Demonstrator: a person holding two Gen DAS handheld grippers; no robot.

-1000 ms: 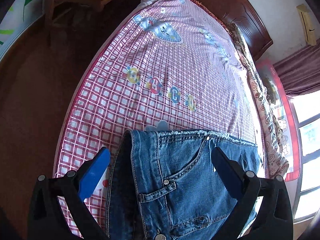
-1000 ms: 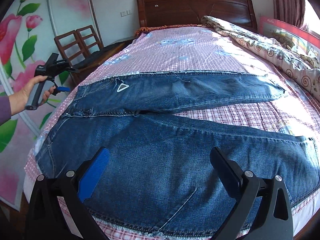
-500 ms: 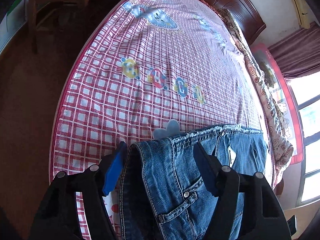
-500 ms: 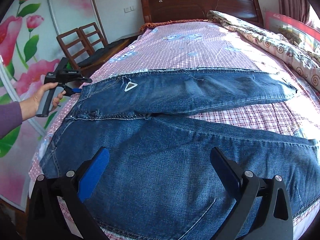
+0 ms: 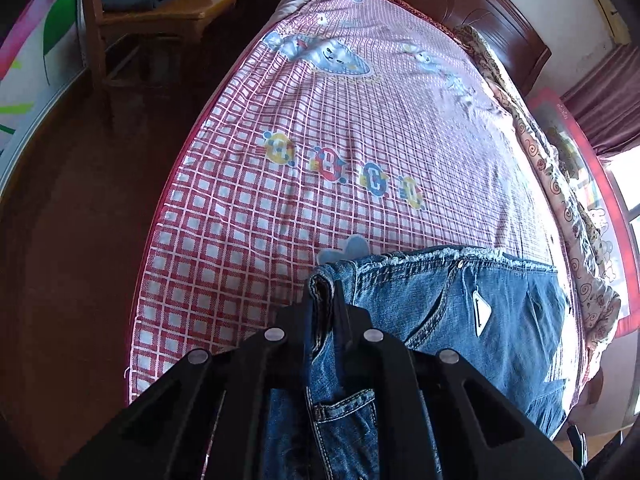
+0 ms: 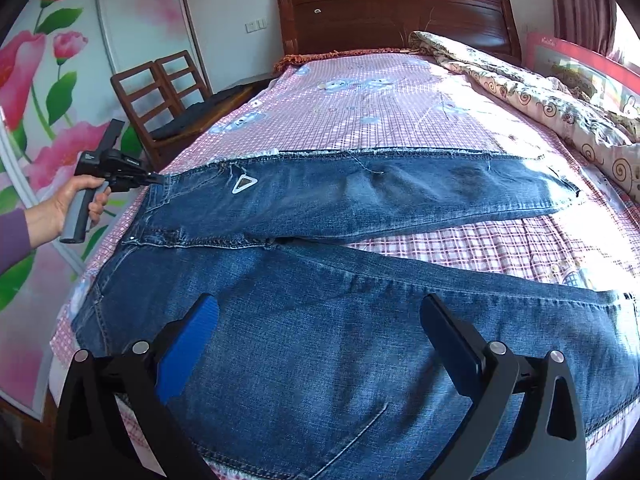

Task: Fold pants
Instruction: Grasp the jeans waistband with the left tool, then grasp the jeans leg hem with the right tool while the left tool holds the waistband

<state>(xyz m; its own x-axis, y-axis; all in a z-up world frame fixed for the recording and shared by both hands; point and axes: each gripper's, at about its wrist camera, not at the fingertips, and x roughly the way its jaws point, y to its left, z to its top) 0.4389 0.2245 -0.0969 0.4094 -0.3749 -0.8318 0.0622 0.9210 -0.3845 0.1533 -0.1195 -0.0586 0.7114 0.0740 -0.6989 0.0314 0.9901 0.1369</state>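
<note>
Blue jeans (image 6: 320,320) lie spread across the pink checked bed (image 6: 380,100), both legs running to the right. In the left wrist view my left gripper (image 5: 322,292) is shut on the waistband corner of the jeans (image 5: 460,312), denim pinched between its jaws. The right wrist view shows that same left gripper (image 6: 158,179) at the far waist corner, held by a hand (image 6: 72,200). My right gripper (image 6: 320,320) hovers open over the near leg, its blue pads (image 6: 188,344) apart with nothing clamped.
Two wooden chairs (image 6: 160,96) stand left of the bed by the flowered wall. A rolled floral quilt (image 6: 540,96) lies along the right side under the window. The dark wooden headboard (image 6: 396,16) closes the far end. Brown floor (image 5: 80,200) borders the bed's left edge.
My left gripper's jaws went from wide apart to closed on the waistband corner of the jeans. The right gripper stayed open over the near leg with only a slight shift.
</note>
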